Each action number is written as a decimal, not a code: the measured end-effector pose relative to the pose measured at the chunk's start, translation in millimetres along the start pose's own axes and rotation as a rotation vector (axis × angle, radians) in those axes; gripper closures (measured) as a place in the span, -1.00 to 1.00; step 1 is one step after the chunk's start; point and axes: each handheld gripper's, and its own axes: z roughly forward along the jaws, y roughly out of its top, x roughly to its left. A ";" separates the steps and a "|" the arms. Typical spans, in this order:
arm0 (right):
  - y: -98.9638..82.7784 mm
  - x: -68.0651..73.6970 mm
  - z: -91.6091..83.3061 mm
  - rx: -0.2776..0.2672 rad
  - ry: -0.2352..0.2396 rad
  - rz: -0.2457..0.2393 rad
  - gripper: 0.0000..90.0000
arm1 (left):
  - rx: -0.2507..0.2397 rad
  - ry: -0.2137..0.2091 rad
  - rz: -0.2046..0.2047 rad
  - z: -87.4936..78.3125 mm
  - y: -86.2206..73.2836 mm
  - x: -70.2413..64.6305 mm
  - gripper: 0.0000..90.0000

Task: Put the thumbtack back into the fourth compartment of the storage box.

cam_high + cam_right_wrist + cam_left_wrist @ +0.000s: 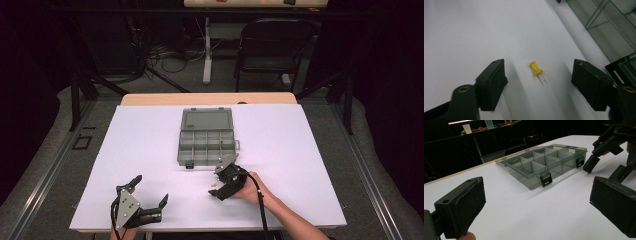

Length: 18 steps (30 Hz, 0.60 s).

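- My right gripper has its 2 black jaws parted, 1 on each side of a small yellow plastic push pin with a thin metal point.
- That pin lies on its side on the white tabletop, roughly midway between the jaws and a little beyond their tips, touching neither pad.
- Its yellow head points away from the jaws and its metal point lies back toward them, slightly toward the jaw at the right of the right gripper view.
- Nothing is gripped by this gripper; its pads press on nothing.
- Beyond the jaw at the right of that view sits the translucent grey plastic compartment box, with 1 black latch close past that jaw's tip.
- From the high view I see the right gripper just in front of the box's near edge, held in my right hand, with the pin a tiny pale speck between its tips.
- The box lies open, its lid flat on the far side, and 1 small red item sits in a compartment near the right wall.
- My left gripper also stands wide open, jaws far apart over bare tabletop, holding nothing.
- Ahead of those jaws, well past their tips, are the box and my right gripper beside it.
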 end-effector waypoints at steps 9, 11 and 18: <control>2.4 1.2 -0.7 -0.019 0.010 -0.017 0.42 | 0.001 -0.002 0.001 0.2 0.1 -0.5 -1.00; 3.0 1.5 -0.2 -0.020 0.024 -0.024 0.56 | 0.001 -0.001 0.000 0.2 0.0 -0.4 -1.00; 3.5 4.1 -0.6 -0.015 0.019 -0.029 0.85 | 0.001 -0.002 0.002 0.0 0.1 -0.4 -1.00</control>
